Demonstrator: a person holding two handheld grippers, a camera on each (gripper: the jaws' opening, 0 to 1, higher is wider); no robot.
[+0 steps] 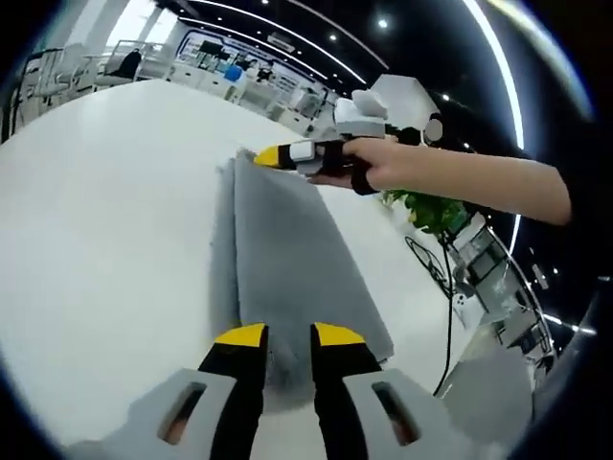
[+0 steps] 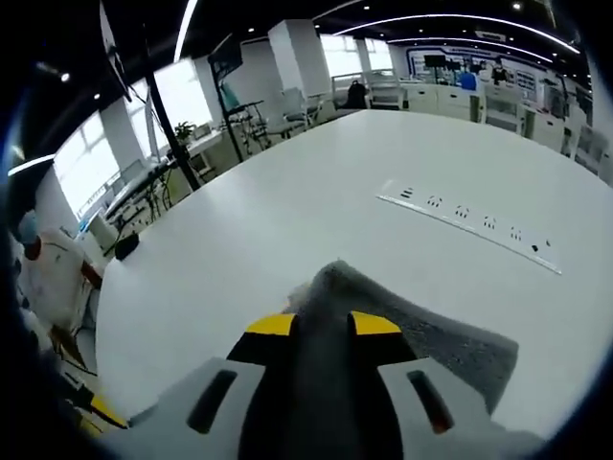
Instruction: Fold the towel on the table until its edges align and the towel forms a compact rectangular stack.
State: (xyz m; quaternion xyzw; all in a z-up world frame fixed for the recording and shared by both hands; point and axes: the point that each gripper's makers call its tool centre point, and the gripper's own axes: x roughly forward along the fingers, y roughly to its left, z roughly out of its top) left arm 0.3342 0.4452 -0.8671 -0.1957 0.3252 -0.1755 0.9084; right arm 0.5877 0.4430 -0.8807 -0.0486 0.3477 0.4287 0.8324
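Grey towel (image 1: 287, 259) lay folded into a long strip on the white table (image 1: 105, 220), its near end hidden between the left gripper (image 1: 287, 337)'s yellow-tipped jaws, which were clenched on it. The far corner sat pinched in the right gripper (image 1: 273, 155), held by a hand (image 1: 383, 165). In the right gripper view, cloth (image 2: 402, 321) bunched between the right gripper (image 2: 324, 326)'s jaws, covering their tips. A strip of sockets (image 2: 469, 222) lay flush in the tabletop.

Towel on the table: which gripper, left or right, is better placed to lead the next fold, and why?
Neither clearly: the left gripper pinches the towel at one end, the right gripper the opposite end. They would likely move together.
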